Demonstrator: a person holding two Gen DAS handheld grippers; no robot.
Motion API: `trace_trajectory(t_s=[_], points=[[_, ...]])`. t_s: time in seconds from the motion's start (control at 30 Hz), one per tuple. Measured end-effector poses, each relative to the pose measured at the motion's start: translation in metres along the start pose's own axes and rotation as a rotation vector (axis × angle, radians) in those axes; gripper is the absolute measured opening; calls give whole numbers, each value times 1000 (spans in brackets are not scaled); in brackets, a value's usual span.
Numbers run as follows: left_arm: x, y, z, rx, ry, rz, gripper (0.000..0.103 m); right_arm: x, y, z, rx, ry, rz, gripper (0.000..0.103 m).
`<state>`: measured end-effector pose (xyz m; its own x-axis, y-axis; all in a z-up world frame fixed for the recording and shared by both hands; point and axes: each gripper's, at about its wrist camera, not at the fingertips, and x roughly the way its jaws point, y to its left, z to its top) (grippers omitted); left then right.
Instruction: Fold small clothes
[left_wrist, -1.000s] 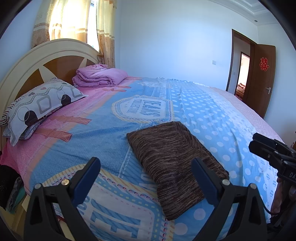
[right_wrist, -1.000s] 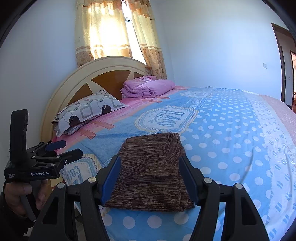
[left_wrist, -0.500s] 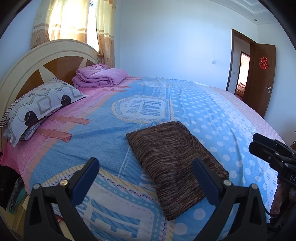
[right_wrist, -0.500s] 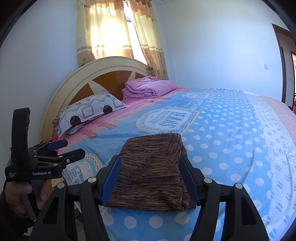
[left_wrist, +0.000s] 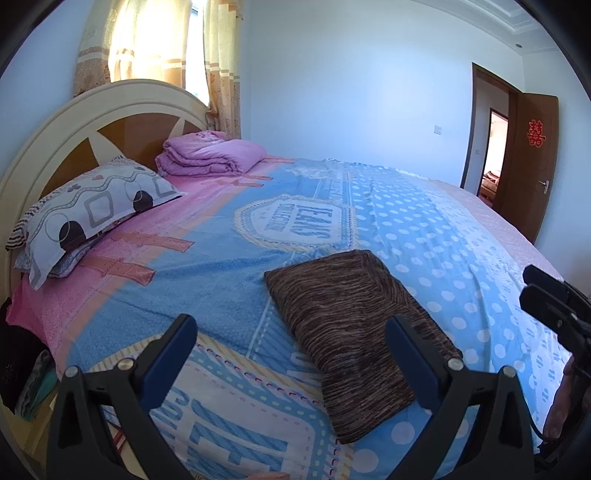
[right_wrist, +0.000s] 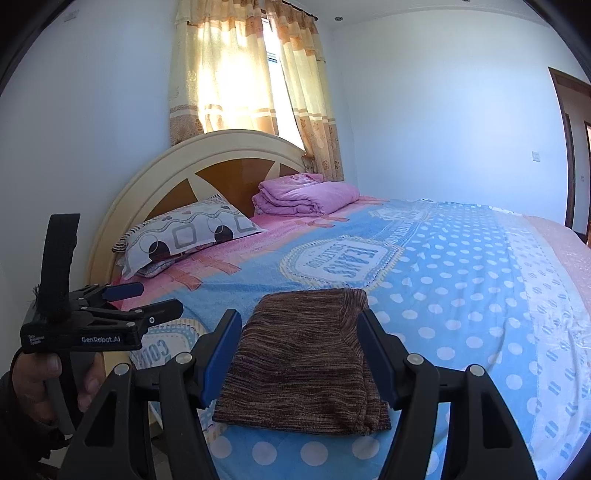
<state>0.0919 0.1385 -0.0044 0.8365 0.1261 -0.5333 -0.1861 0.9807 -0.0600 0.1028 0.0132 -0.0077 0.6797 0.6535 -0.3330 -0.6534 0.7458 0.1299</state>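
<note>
Two hand-held grippers, left (left_wrist: 290, 334) and right (right_wrist: 299, 334), hover with jaws apart, empty. Folded brown striped knit garment (left_wrist: 351, 325) lies near bed (left_wrist: 229, 295) edge; right finger hides its corner.

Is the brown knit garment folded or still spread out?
Folded: the brown knit garment lies as a compact rectangle on the bedspread, layered edges showing at its near corner.

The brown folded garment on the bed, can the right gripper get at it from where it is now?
Probably yes. The right gripper is open and empty, and the brown garment lies flat on the bedspread straight ahead between its fingers, with nothing in the way. The left gripper is off to the side.
</note>
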Motion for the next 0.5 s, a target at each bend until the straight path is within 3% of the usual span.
trace_trajectory(t_s=[0.5], points=[[6, 5, -4, 37, -10, 45, 103, 7, 6, -6, -19, 37, 17, 66]])
